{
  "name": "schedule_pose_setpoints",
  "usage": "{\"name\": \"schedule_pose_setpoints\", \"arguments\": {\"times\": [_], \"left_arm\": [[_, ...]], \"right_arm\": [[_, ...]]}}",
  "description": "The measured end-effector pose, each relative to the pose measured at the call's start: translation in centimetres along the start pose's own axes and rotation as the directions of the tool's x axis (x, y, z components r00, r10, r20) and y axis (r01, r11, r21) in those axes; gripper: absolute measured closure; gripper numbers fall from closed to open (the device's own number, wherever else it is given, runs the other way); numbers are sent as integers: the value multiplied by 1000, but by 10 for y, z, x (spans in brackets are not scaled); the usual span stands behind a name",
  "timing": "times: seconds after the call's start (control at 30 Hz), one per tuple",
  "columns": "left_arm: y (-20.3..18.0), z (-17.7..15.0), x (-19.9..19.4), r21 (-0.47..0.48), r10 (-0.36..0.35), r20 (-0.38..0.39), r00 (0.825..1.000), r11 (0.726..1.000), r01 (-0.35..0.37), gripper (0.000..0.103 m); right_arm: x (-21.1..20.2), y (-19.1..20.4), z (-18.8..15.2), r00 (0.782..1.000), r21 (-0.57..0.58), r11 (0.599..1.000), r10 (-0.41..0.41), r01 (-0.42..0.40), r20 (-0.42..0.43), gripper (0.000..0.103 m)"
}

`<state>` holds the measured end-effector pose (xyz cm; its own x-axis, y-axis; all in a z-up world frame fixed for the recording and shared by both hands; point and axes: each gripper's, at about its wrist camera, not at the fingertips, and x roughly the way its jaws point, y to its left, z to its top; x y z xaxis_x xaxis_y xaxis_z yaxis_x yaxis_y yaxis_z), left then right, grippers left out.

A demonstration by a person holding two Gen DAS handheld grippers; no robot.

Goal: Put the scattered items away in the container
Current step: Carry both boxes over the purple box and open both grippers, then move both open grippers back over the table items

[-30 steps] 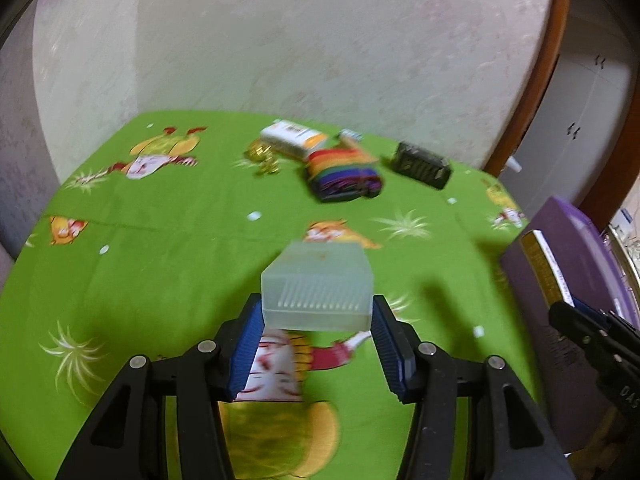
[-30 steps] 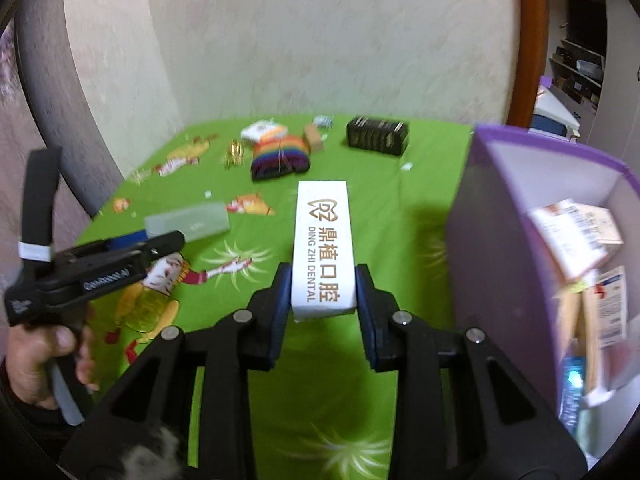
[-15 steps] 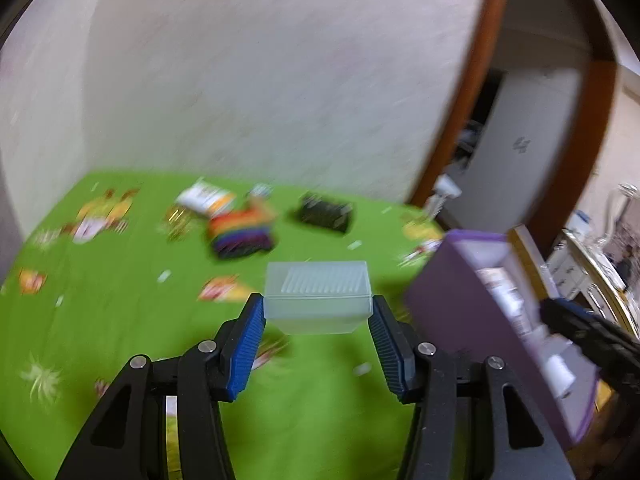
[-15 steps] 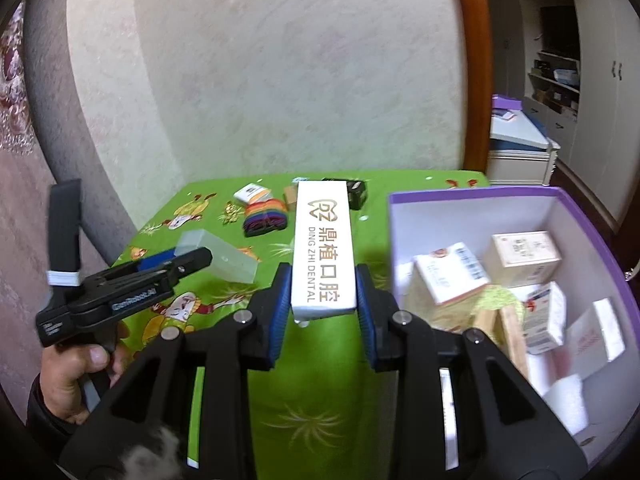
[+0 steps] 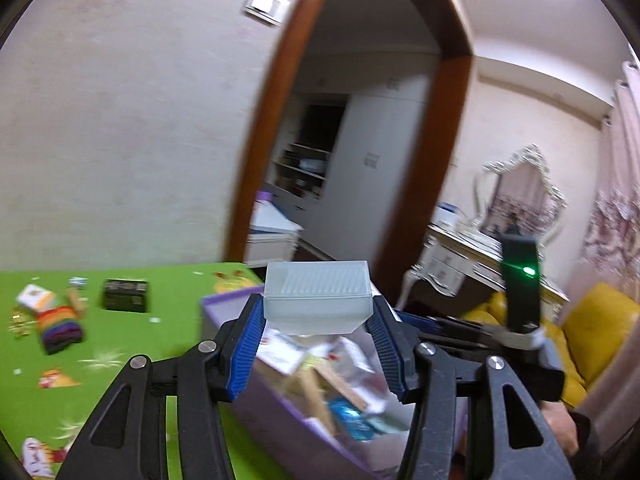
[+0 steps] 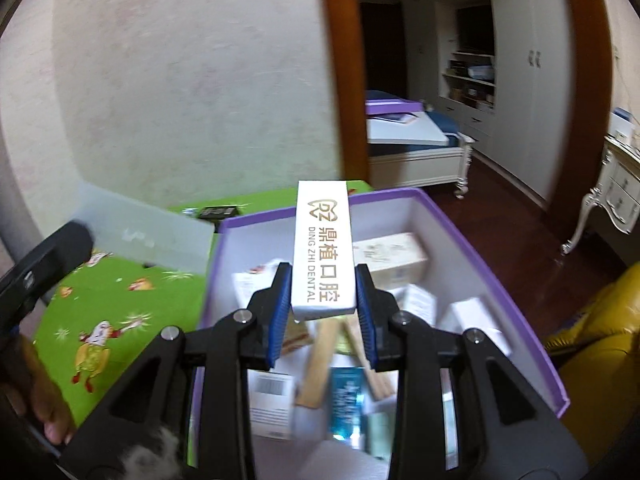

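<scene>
My left gripper (image 5: 316, 332) is shut on a frosted translucent plastic box (image 5: 316, 298) and holds it above the near-left rim of the purple container (image 5: 280, 420). In the right wrist view that plastic box (image 6: 148, 236) hangs left of the purple container (image 6: 480, 248). A long white dental box (image 6: 323, 248) with gold lettering sits clamped in my right gripper (image 6: 323, 300), over the container's inside. Several small cartons lie in the container. On the green tablecloth (image 5: 120, 344) remain a rainbow-striped bundle (image 5: 60, 326), a black box (image 5: 125, 295) and a white-orange carton (image 5: 34, 298).
The other gripper's body (image 5: 520, 280) with a green light shows at the right of the left wrist view. A doorway (image 6: 440, 80) opens behind the table. A yellow sofa (image 6: 600, 344) stands right of the container. A hand (image 6: 28, 392) holds the left gripper's handle.
Both grippers have swung right and risen, from over the green tablecloth to over the purple container. Each keeps its box held.
</scene>
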<state>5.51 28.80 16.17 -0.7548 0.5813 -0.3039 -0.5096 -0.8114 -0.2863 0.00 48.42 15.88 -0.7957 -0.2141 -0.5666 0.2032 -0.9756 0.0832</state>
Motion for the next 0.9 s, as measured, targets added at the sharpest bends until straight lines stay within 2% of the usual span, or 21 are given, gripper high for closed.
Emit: {"name": "schedule_pose_setpoints", "arguments": {"times": [0.27, 0.3, 0.33, 0.37, 0.4, 0.43, 0.47, 0.5, 0.8, 0.9], "left_arm": [[-15, -11, 33, 11, -85, -84, 993, 996, 86, 49], [-18, -11, 38, 14, -93, -101, 991, 995, 95, 47], [-20, -12, 41, 14, -93, -114, 989, 995, 95, 41], [-21, -13, 44, 12, -92, -123, 988, 995, 94, 32], [-21, -14, 45, 10, -87, -122, 989, 996, 89, 28], [-19, -13, 45, 7, -76, -112, 991, 997, 77, 24], [-17, -13, 44, 2, -69, -103, 992, 998, 69, 22], [-14, -13, 42, -4, -67, -100, 993, 998, 67, 22], [19, -9, 20, -59, 5, -44, 999, 998, -7, 22], [38, -9, 9, -79, 66, -8, 998, 995, -66, 22]], "right_arm": [[2, -24, 2, 999, 43, 998, -47, 48, -9, 69], [2, -27, 2, 998, 49, 997, -54, 54, -12, 68], [2, -28, 1, 998, 55, 996, -64, 65, -15, 68], [2, -30, 2, 997, 64, 995, -73, 74, -20, 63], [2, -31, 1, 997, 71, 994, -78, 79, -22, 51], [2, -32, 1, 996, 79, 993, -82, 83, -19, 44], [2, -32, 1, 996, 84, 992, -93, 94, -18, 33], [1, -32, 1, 995, 84, 992, -97, 98, -17, 27], [3, -20, 6, 996, 74, 993, -88, 88, -1, 27], [3, -7, 10, 997, 53, 995, -80, 79, 12, 27]]}}
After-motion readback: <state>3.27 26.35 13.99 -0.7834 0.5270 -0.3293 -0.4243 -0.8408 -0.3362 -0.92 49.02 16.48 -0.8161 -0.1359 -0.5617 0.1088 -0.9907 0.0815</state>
